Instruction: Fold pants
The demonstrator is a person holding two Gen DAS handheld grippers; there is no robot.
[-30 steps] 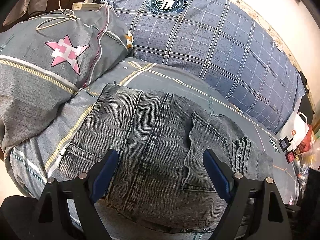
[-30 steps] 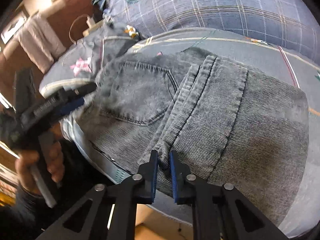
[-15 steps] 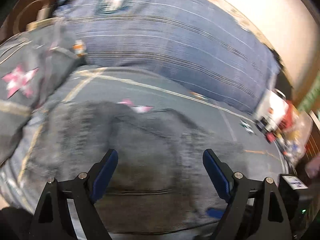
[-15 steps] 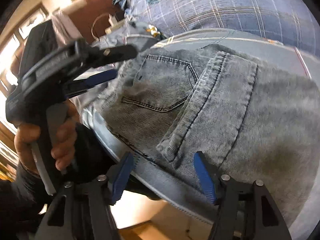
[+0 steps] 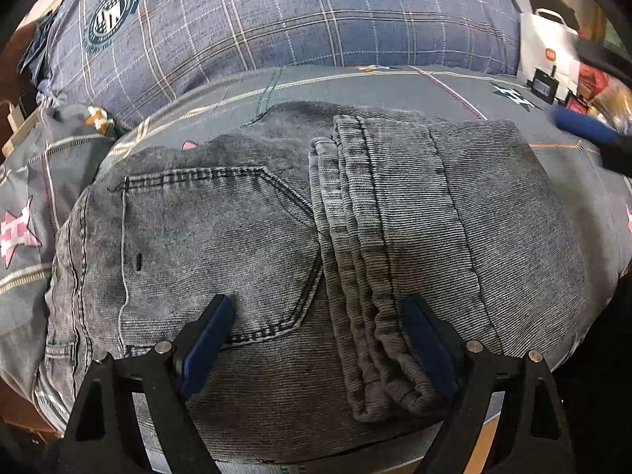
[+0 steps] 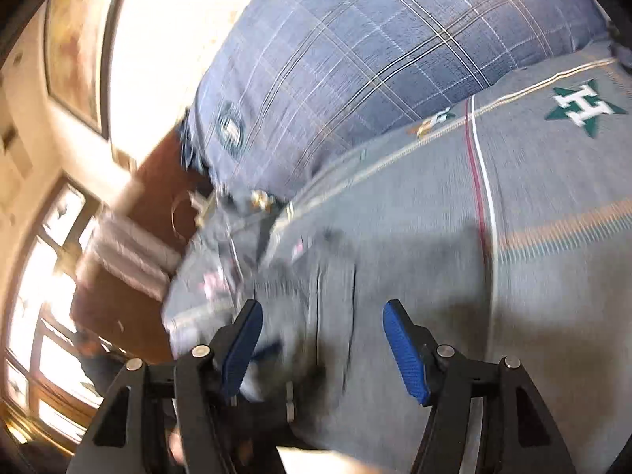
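The grey denim pants (image 5: 276,245) lie folded in a compact stack on the grey bedspread (image 5: 395,83). A back pocket faces up on the left and the leg hems (image 5: 367,276) lie stacked across the middle. My left gripper (image 5: 316,339) is open and empty, hovering just over the near edge of the stack. My right gripper (image 6: 320,343) is open and empty. It shows blurred in the left wrist view (image 5: 584,130) at the right, off the pants. In the right wrist view the pants (image 6: 331,300) are a blurred grey patch ahead.
A blue plaid pillow (image 5: 296,15) lies behind the pants. A grey pillow with a pink star (image 5: 23,205) is at the left. A white bag (image 5: 549,39) and small items stand at the far right. The bed edge runs near my grippers.
My right gripper opened, let go of the pants' hem and pulled away to the right. My left gripper swung over the folded stack, still open.
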